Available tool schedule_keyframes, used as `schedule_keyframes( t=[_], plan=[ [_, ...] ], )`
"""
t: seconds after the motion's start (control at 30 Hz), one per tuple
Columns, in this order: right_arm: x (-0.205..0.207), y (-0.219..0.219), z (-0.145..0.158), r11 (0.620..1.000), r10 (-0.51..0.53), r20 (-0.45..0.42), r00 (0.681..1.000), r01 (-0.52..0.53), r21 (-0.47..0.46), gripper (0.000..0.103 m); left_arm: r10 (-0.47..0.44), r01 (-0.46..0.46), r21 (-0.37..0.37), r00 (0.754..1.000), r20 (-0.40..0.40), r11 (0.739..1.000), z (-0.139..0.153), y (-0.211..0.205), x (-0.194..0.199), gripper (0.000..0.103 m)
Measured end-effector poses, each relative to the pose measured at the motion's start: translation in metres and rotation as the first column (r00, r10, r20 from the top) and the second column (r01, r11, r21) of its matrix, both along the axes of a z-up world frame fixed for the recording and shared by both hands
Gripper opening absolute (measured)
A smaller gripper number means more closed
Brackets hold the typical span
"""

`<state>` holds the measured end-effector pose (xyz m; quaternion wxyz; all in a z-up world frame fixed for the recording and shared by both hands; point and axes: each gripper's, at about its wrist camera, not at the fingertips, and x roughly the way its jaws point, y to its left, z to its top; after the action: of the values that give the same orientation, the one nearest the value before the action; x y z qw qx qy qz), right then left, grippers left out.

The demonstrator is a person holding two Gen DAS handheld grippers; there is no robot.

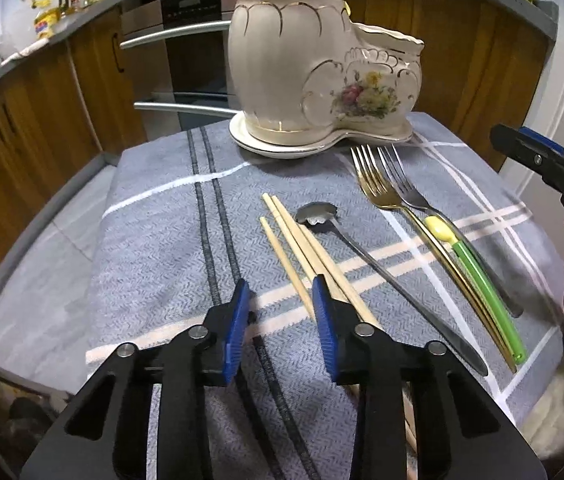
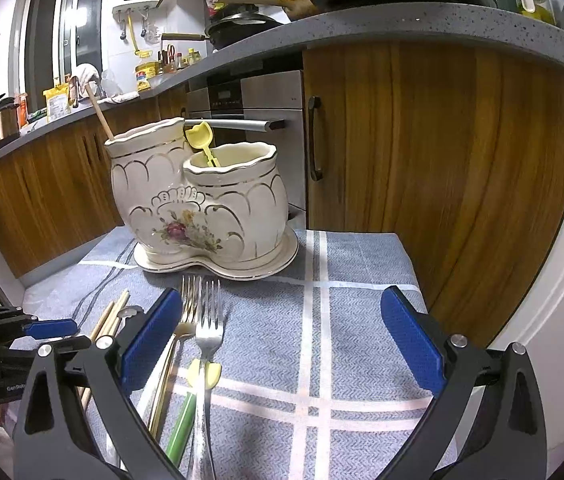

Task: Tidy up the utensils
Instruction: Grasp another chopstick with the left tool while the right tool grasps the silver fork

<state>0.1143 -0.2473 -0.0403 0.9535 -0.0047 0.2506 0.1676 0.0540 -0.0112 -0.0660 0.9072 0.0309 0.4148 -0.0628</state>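
Left gripper spread over chopsticks we'll pinch for the holder; right gripper spread, empty by forks.

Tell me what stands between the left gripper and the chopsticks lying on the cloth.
Nothing visible does. The left gripper hangs open over the cloth, and the chopsticks run straight up to its right finger with no utensil across them. The spoon lies apart, to their right.
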Motion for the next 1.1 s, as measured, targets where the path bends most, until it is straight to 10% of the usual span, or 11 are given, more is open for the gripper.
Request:
schedule_keyframes(
  t=[0.33, 0.77, 1.1],
  plan=[
    [-0.001, 0.008, -0.002, 0.997, 0.072, -0.044, 0.996, -0.074, -0.029, 0.097, -0.028, 0.028, -0.016, 1.000, -0.002, 0.999, -0.001, 0.006, 0.007, 0.007],
    [0.013, 0.049, -0.036, 0.967, 0.209, -0.276, 0.938, -0.241, -0.087, 0.033, -0.046, 0.046, 0.010, 0.999, 0.000, 0.999, -0.001, 0.003, 0.007, 0.006],
    [0.028, 0.061, -0.042, 0.962, 0.215, -0.346, 0.913, -0.258, -0.085, 0.014, -0.053, 0.053, 0.013, 0.999, 0.001, 0.998, -0.001, 0.003, 0.009, 0.006]
  ],
)
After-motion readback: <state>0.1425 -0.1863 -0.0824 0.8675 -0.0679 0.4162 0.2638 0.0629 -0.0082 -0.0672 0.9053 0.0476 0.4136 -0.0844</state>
